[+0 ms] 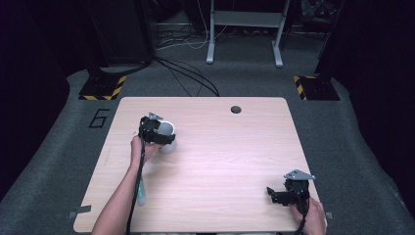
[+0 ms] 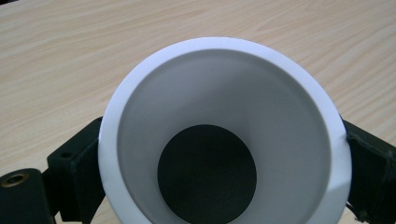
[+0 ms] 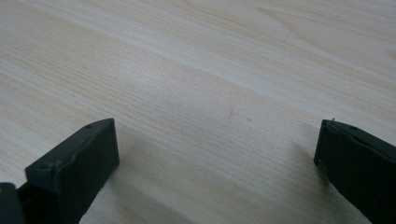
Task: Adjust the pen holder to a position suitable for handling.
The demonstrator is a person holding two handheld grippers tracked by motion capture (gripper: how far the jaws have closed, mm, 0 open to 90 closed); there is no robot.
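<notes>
A white cup (image 1: 168, 130) with a dark inner bottom is at the table's left rear, and my left gripper (image 1: 159, 134) is shut on it. In the left gripper view the cup (image 2: 224, 135) lies between the two black jaws, its mouth toward the camera, one jaw pressed on each side. My right gripper (image 1: 278, 193) rests at the front right of the table, open, with bare wood between its jaws. In the right gripper view the right gripper (image 3: 215, 154) has its jaws spread wide over the tabletop.
The wooden table (image 1: 220, 161) has a round cable hole (image 1: 236, 109) near its far edge. A pale green tube-like object (image 1: 141, 193) lies beside the left forearm. On the floor beyond are cables (image 1: 191, 73) and a metal stand (image 1: 244, 29).
</notes>
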